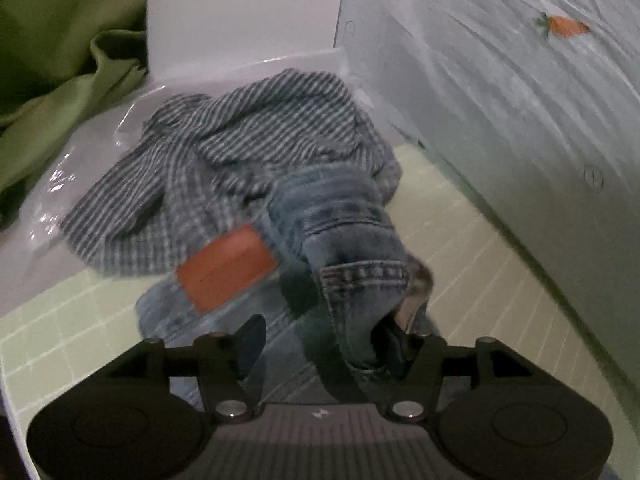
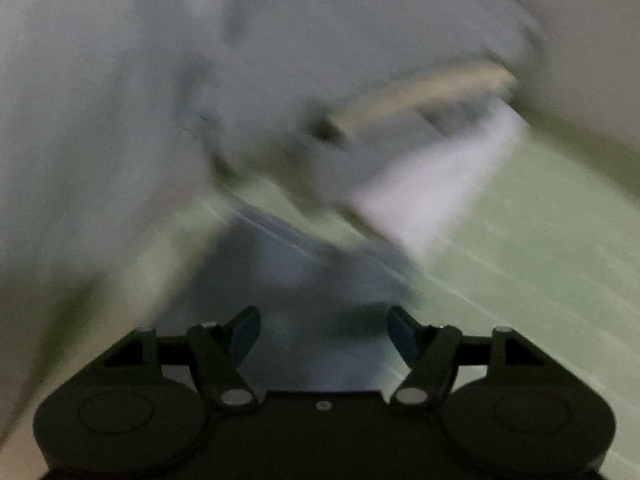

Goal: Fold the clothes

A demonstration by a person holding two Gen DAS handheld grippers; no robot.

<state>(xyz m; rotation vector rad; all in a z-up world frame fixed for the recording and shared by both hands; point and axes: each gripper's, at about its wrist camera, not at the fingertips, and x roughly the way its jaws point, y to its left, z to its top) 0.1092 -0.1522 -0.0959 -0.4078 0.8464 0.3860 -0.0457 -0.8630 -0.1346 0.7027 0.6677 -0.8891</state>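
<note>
A pale green checked cloth [image 1: 460,240] covers the table, with a white sheet bearing a carrot print [image 1: 564,26] rising at far right. Near its middle lie blue jeans [image 1: 344,216] with an orange patch [image 1: 226,266], overlapping a crumpled striped shirt [image 1: 224,140] behind them. The left gripper [image 1: 320,340] is spread, denim draped by one finger; the right gripper [image 2: 324,330], blurred, is spread over bluish fabric.

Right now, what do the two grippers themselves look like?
Both look alike: the left gripper and right gripper each have a black body with two round discs, angled black linkage arms on silver pivot pins, and dark blue finger pads. No hands, sleeves or cables show.
</note>
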